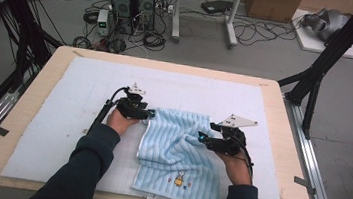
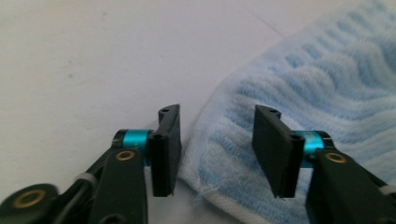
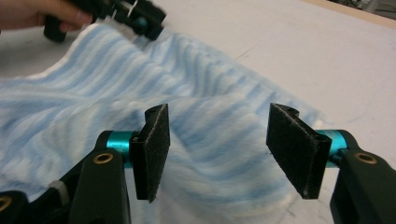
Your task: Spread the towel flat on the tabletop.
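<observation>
Your towel lies rumpled on the white mat covering the worktop, its embroidered edge toward you. Your left gripper sits at the towel's far left corner, fingers released, with the corner's hem between them but not pinched. Your right gripper hovers over the raised fold at the towel's right side, fingers released, gripping nothing.
</observation>
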Motion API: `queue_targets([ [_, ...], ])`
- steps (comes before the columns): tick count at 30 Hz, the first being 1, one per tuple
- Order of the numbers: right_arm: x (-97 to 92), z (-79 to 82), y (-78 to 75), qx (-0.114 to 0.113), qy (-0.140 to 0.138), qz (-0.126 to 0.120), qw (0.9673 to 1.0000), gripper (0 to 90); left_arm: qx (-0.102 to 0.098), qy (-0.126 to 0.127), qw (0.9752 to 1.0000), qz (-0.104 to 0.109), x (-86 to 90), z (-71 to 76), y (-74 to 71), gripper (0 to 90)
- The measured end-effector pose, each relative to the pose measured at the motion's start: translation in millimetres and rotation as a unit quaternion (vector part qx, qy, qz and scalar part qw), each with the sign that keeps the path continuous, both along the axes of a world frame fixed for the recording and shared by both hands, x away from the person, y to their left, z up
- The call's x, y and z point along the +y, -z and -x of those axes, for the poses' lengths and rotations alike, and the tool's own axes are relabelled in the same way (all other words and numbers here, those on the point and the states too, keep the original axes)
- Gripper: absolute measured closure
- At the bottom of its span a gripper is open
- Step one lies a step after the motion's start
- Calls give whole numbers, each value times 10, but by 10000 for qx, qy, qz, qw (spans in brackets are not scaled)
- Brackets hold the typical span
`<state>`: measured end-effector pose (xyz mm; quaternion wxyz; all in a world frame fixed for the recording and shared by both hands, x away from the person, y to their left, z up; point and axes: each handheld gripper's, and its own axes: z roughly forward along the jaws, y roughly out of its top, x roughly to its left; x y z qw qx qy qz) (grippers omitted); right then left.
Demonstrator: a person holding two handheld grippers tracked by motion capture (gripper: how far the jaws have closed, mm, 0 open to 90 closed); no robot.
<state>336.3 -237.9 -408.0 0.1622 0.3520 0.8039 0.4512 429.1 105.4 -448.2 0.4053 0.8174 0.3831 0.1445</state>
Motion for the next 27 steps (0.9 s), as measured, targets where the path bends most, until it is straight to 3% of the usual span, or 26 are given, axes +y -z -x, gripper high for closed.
queue_targets([
  [1,-32,-23,6,5,44,-20,10000,391,-110,17,9998,-155,-13,6,-5,563],
  [2,-61,-43,14,32,113,-39,9999,391,-110,36,9998,-162,-8,-1,-9,604],
  [4,-120,-90,27,77,238,-60,9997,391,-74,235,9996,-108,21,-34,-18,841],
  [6,-171,-147,33,115,331,-136,9993,391,-45,285,9994,-193,40,-91,-43,851],
  [11,-197,-231,65,187,453,-144,9987,394,-257,-199,9990,-305,169,-362,-156,854],
  [13,-178,-247,84,242,454,-132,9986,393,-334,-423,9982,-260,256,-483,-197,853],
  [16,-140,-271,105,234,439,-93,9987,395,-224,-652,9975,-122,388,-627,-187,852],
  [19,-97,-305,110,228,443,-32,9988,397,-171,-730,9972,10,449,-652,-162,834],
  [20,-97,-314,105,224,438,-25,9988,400,-165,-756,9970,21,452,-649,-155,800],
  [24,-108,-399,74,199,589,-19,9981,431,-85,-846,9961,234,466,-621,-141,525],
  [27,-94,-527,61,183,590,58,9981,508,-133,-700,9970,297,467,-537,-131,502],
])
